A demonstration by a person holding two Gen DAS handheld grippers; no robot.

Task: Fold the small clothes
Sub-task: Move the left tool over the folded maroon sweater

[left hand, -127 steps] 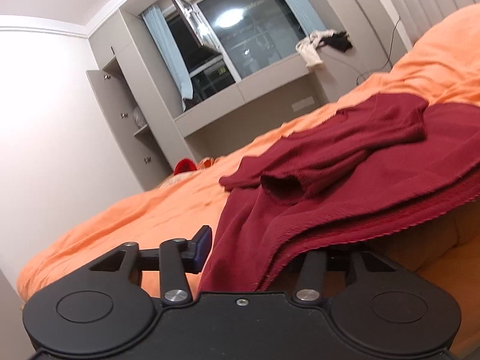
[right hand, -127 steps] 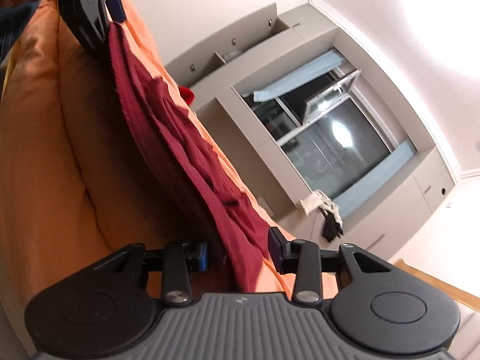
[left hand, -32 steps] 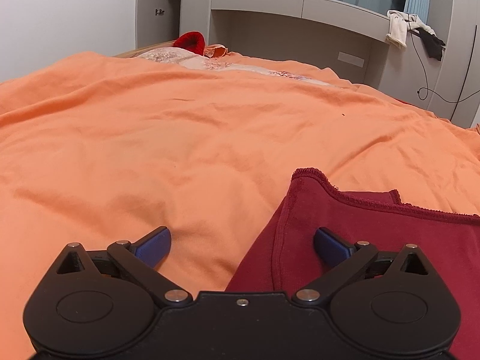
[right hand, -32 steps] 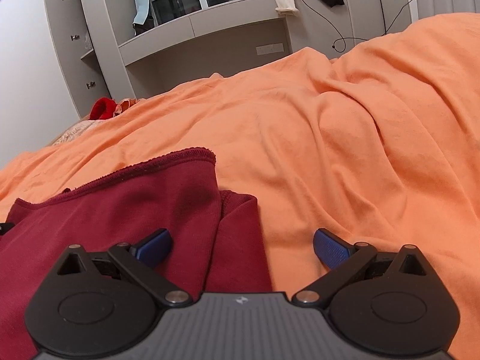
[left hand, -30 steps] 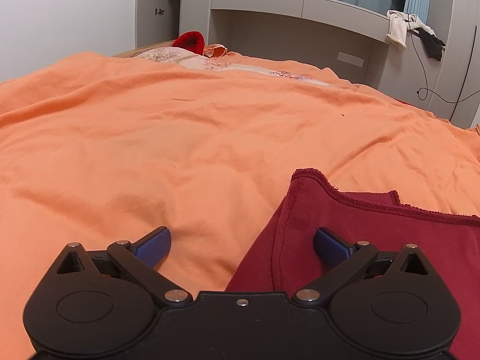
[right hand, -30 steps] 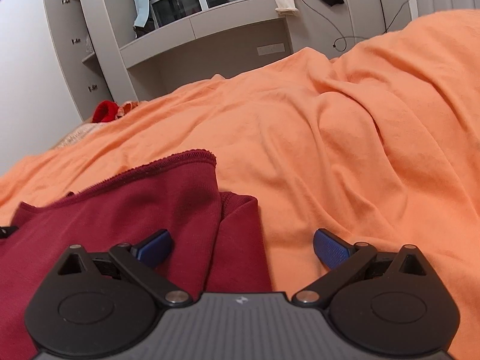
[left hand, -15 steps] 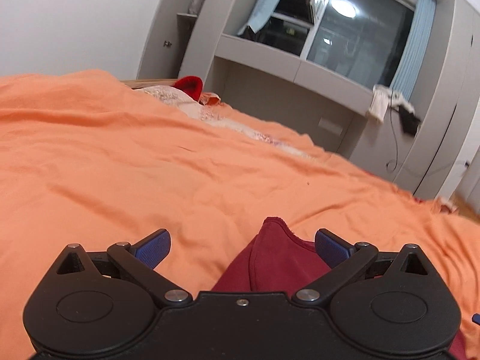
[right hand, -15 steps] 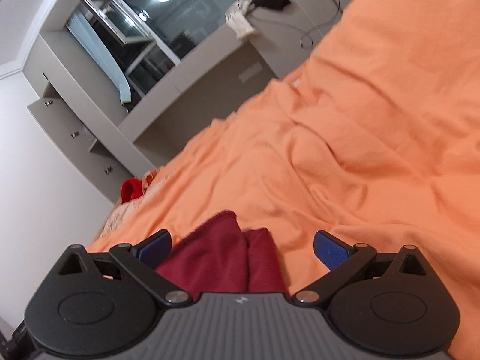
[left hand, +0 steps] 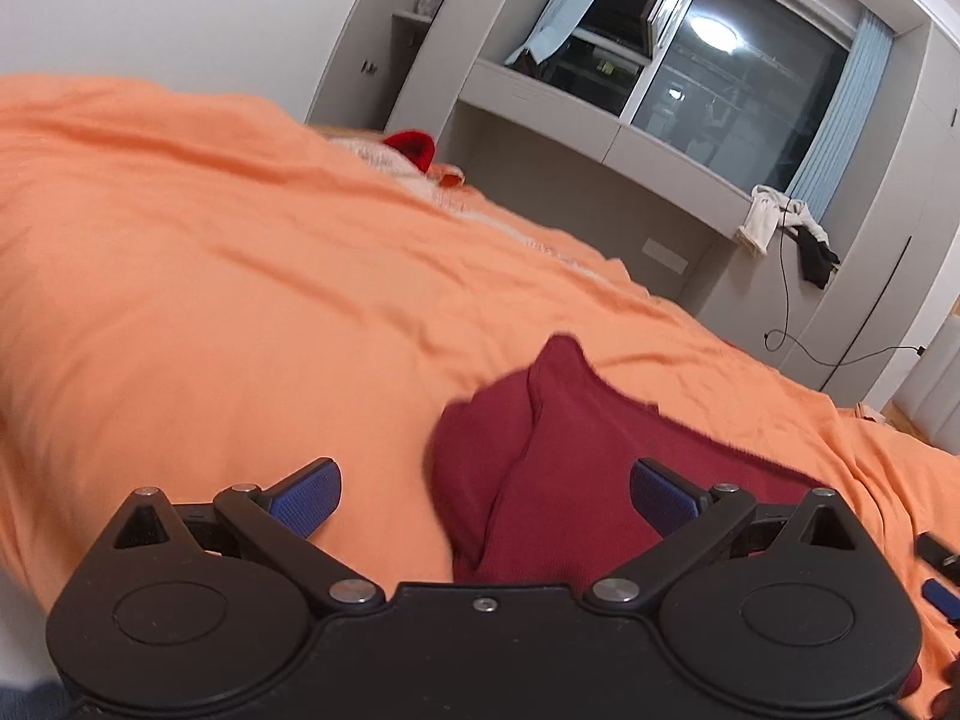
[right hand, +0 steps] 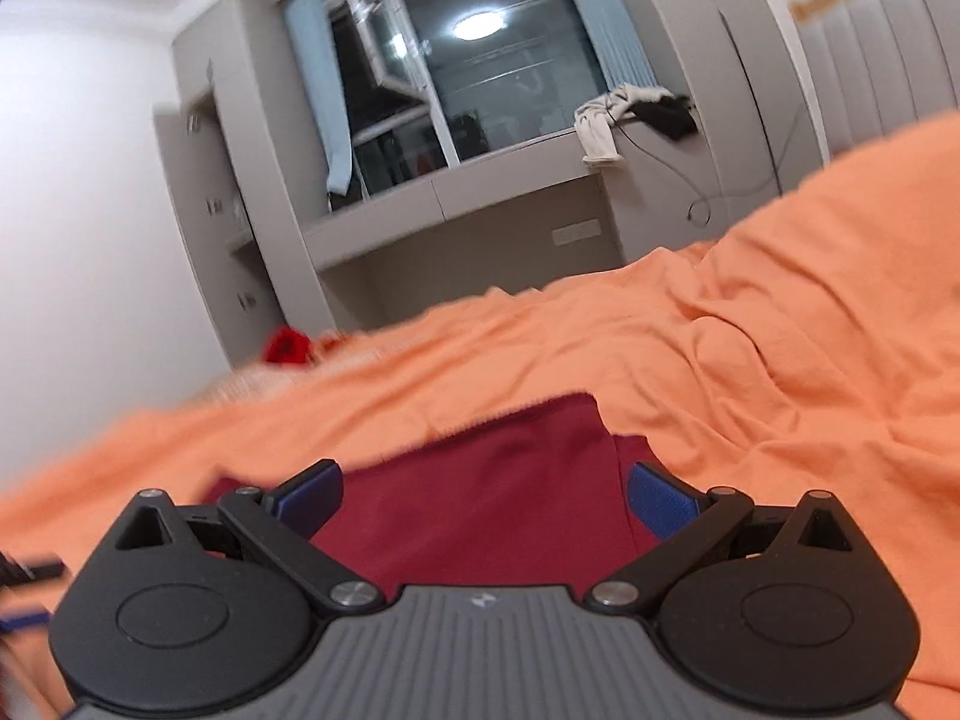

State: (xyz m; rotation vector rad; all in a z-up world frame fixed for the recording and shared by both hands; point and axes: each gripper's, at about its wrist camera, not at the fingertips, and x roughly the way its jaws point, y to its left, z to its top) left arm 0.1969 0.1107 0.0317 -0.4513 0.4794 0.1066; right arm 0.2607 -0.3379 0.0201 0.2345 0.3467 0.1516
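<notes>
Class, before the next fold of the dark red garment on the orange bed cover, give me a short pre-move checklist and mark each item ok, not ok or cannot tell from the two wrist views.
1. Left gripper open and empty: ok.
2. Right gripper open and empty: ok.
3. Dark red garment released and lying on the orange bed cover: ok.
4. Garment lies flat with edges aligned: not ok; the near corner in the left wrist view shows stacked, uneven layers.
5. Whole garment in view to choose a grasp point: cannot tell; both views show only one end.
6. Bed cover around the garment free of other items: ok; the small red item lies far off.
</notes>
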